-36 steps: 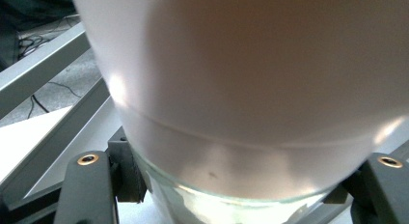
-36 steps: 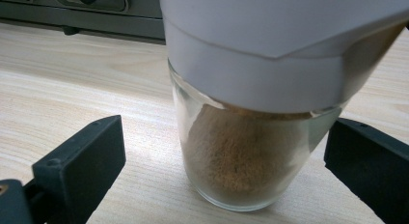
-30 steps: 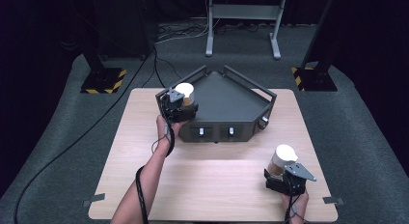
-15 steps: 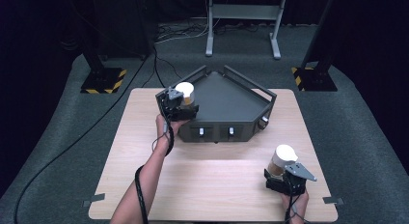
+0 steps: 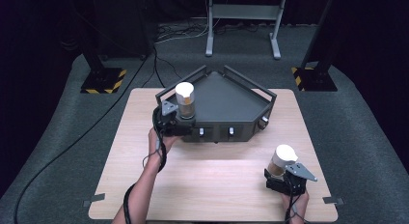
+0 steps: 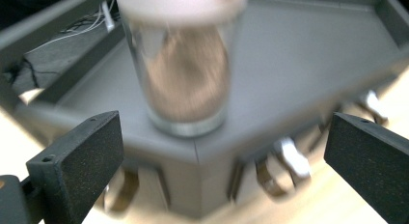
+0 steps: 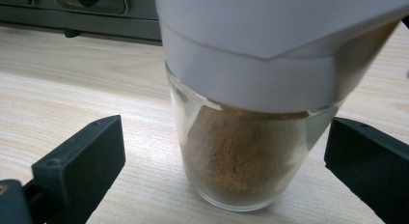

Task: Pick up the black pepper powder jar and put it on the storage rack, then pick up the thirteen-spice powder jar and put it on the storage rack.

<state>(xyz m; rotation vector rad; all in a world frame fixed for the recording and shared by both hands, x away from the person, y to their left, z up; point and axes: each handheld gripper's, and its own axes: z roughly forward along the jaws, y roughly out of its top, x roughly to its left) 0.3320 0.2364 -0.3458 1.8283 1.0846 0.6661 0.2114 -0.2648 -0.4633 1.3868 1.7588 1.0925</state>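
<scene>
Jaws of the left gripper [image 6: 212, 151] just opened wide, clear of a white-lidded spice jar [image 5: 184, 100] on the grey tray [image 5: 226, 96], right gripper [image 7: 217, 151] spread around a second jar [image 7: 246, 151] on the wooden table [image 5: 202, 175], no readable labels.

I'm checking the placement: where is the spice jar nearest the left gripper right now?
In the high view the spice jar stands upright on the dark tray's left front corner, just beyond the open left gripper.
</scene>
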